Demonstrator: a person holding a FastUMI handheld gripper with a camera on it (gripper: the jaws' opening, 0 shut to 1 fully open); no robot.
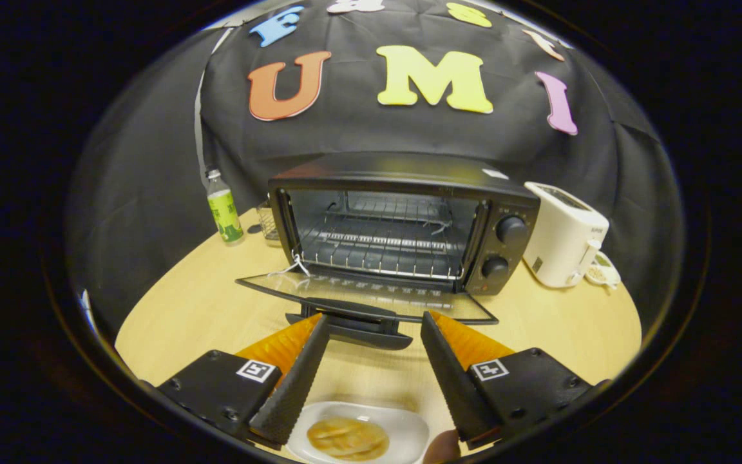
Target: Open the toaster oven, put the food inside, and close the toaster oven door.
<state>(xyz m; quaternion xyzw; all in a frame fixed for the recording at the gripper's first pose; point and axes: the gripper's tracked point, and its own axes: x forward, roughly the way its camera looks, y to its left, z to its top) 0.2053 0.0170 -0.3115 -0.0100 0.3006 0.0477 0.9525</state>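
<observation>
Gripper view: toaster oven (403,222) sits on the round wooden table (203,309), door (371,298) fully down and lying flat toward the camera, door handle (351,330) at its front edge. Wire rack (380,248) visible in the open cavity; two knobs (511,229) stacked on the right panel. Gripper (374,319) spread wide, nothing held; both fingertips sit just before the door handle, one at each side of it, contact not discernible. Below and between the fingers, near the finger bases, a white plate (409,428) rests on the table carrying the food (347,438), a flat golden-brown piece. Green-labelled bottle (223,209) stands left of the oven; white toaster (564,235) stands just right of it, with a small white object beside its far side.
</observation>
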